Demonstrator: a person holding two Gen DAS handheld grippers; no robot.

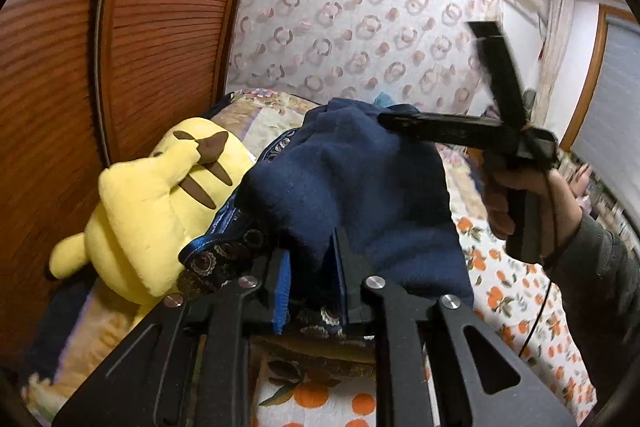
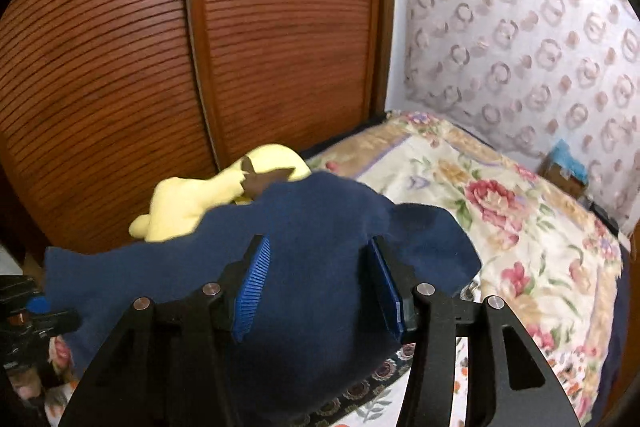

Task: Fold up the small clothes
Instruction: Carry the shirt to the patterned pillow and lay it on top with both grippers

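Left gripper [image 1: 310,275]: we see it clamped on the navy garment [image 1: 352,179].
Right gripper [image 2: 320,291]: jaws wide, nothing gripped.
Plush toy [image 2: 192,203]: we see it partly hidden by the garment.

Soft, even indoor light with faint shadows; strong fisheye bending and dark corners in both views, slight motion blur overall.
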